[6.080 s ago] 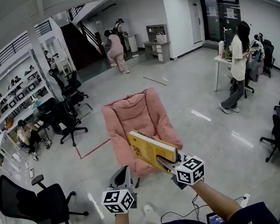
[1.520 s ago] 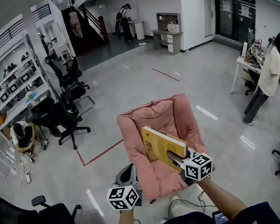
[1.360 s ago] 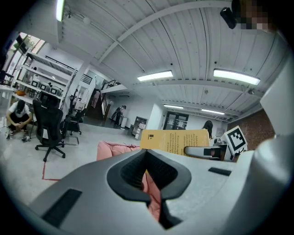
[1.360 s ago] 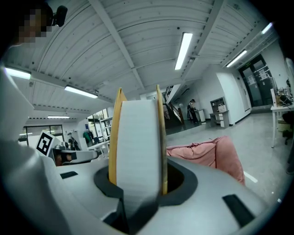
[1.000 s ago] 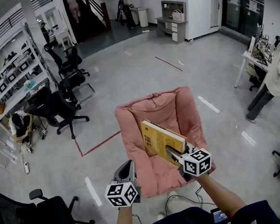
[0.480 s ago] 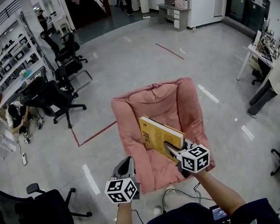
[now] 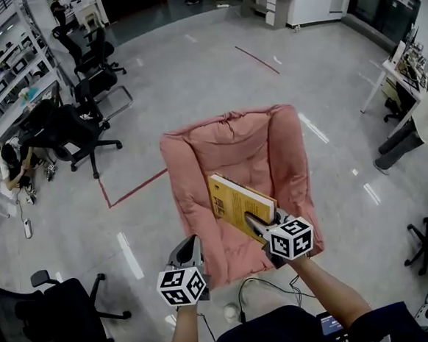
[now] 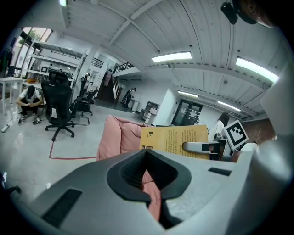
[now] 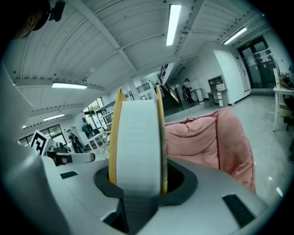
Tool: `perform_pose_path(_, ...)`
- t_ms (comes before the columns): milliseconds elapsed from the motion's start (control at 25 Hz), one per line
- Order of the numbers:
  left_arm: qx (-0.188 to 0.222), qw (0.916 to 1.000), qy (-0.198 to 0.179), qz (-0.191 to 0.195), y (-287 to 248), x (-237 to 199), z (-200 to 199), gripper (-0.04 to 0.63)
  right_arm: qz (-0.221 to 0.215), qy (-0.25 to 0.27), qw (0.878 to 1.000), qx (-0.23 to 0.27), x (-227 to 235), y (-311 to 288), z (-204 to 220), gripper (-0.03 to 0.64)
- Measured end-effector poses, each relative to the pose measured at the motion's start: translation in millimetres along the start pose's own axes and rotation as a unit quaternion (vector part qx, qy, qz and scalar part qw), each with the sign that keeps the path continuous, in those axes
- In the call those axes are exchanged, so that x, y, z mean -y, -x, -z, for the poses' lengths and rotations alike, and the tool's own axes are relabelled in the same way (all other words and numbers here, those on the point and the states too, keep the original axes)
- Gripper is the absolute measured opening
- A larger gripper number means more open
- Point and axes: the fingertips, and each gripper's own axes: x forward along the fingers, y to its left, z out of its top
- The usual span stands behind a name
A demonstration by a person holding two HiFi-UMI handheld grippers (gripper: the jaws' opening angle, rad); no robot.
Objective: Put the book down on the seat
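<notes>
A thick yellow book (image 7: pixel 235 200) hangs tilted over the cushion of the pink padded seat (image 7: pixel 198 157), one edge clamped in my right gripper (image 7: pixel 250 220), which is shut on it. The right gripper view shows the book (image 9: pixel 137 137) end-on, white page block between yellow covers, wedged in the right gripper (image 9: pixel 138 178), with the seat (image 9: pixel 209 137) behind. My left gripper (image 7: pixel 192 243) hovers at the seat's front left edge, jaws together and empty. From the left gripper (image 8: pixel 148 161), I see the book (image 8: pixel 177 140) and the seat (image 8: pixel 121 137) ahead.
Black office chairs (image 7: pixel 78 126) stand at the upper left and one (image 7: pixel 51 308) at the lower left. A red tape line (image 7: pixel 131 191) marks the floor left of the seat. A cable (image 7: pixel 246 293) lies by the seat's front. A person (image 7: pixel 417 128) stands at the right.
Both grippers have sunk toward the seat, and the book now hangs lower over the cushion. The right gripper's grip on the book is unchanged.
</notes>
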Motion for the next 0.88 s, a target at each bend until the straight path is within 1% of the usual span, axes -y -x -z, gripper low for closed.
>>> perform_pose_path(360,-0.026,0.9994,0.02,-0.012,-20,-14,25,0.005,0.007,-0.013,0.999,-0.043,22,-27,30,0.155)
perform_pose_path(600,-0.048,0.9978,0.04,-0.023,-29,-22,49,0.005,0.009,-0.021,0.997,-0.074,31,-41,53,0.155)
perform_pose_path(760,-0.06,0.9967,0.047,-0.028,-34,-25,60,0.005,0.005,-0.021,0.995,-0.099,35,-50,69,0.155)
perform_pose_path(880,-0.067,0.9963,0.044,-0.031,-37,-33,62,0.005,0.006,-0.02,0.993,-0.115,37,-60,83,0.155)
